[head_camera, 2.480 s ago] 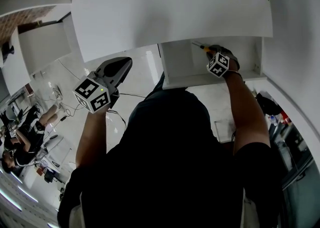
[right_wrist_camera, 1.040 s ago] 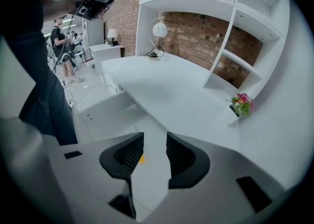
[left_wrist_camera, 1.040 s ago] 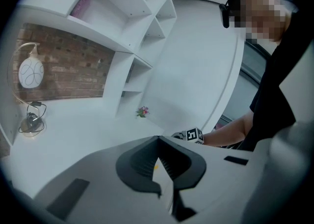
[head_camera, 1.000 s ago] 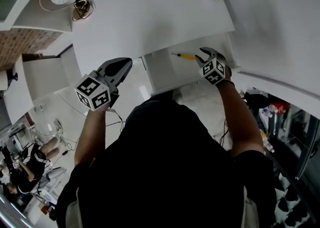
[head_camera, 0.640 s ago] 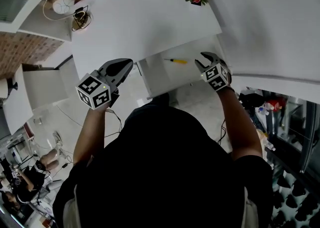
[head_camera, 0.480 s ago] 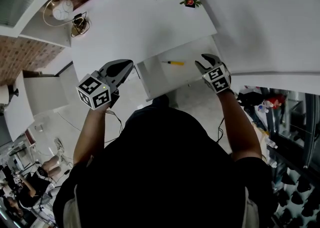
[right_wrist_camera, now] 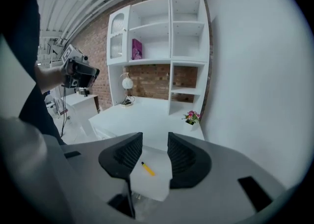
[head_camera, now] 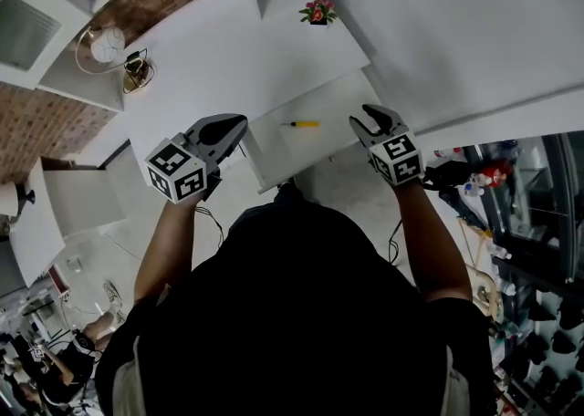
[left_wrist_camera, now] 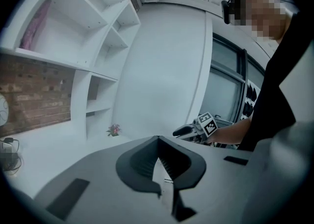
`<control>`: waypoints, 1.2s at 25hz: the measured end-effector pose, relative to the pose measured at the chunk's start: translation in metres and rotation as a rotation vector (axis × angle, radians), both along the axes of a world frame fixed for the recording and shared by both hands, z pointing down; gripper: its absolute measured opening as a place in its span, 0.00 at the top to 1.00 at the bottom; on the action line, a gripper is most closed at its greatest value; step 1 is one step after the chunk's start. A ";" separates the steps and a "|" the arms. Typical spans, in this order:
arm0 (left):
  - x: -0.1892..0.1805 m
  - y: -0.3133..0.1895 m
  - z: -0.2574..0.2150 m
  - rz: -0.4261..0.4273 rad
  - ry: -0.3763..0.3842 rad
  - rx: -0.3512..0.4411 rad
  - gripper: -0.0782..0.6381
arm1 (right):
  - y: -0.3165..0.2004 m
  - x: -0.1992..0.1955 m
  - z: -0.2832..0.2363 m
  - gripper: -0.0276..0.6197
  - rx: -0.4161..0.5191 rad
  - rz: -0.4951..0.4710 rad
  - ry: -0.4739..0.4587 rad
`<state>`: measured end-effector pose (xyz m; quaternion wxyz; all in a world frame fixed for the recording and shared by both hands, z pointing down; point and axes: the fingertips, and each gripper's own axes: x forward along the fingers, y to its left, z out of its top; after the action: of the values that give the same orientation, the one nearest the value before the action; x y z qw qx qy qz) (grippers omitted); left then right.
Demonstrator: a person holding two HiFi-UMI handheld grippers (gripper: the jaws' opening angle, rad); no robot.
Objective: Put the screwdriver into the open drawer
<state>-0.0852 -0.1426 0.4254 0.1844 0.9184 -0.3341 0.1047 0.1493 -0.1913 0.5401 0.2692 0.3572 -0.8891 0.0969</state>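
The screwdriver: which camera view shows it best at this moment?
The right gripper view: the screwdriver lies larger and unobstructed in the open drawer. The head view shows it smaller; the left gripper view does not show it.

The screwdriver lies in the open drawer, which juts out from the near edge of the desk. On the desk, a flower pot stands far right and a clock far left. The left gripper hangs just left of the drawer, the right gripper at its right end.
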 end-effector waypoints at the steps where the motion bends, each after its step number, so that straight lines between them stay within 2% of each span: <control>1: 0.002 0.001 -0.002 0.003 -0.001 0.004 0.87 | 0.003 0.003 -0.009 0.70 0.015 0.009 -0.016; 7: 0.014 0.004 -0.017 0.020 0.005 0.031 0.87 | 0.021 0.028 -0.056 0.70 0.069 0.072 -0.106; 12: 0.029 0.009 -0.020 0.059 0.003 0.034 0.87 | 0.031 0.046 -0.076 0.71 0.073 0.136 -0.189; 21: 0.052 0.017 -0.030 0.107 -0.010 0.057 0.87 | 0.051 0.083 -0.086 0.71 0.066 0.232 -0.251; 30: 0.070 0.027 -0.032 0.119 -0.025 0.060 0.87 | 0.073 0.113 -0.094 0.71 0.066 0.299 -0.319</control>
<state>-0.0150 -0.1160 0.3935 0.1458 0.9404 -0.2840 0.1169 0.2620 -0.1179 0.4466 0.0958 0.4739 -0.8602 0.1620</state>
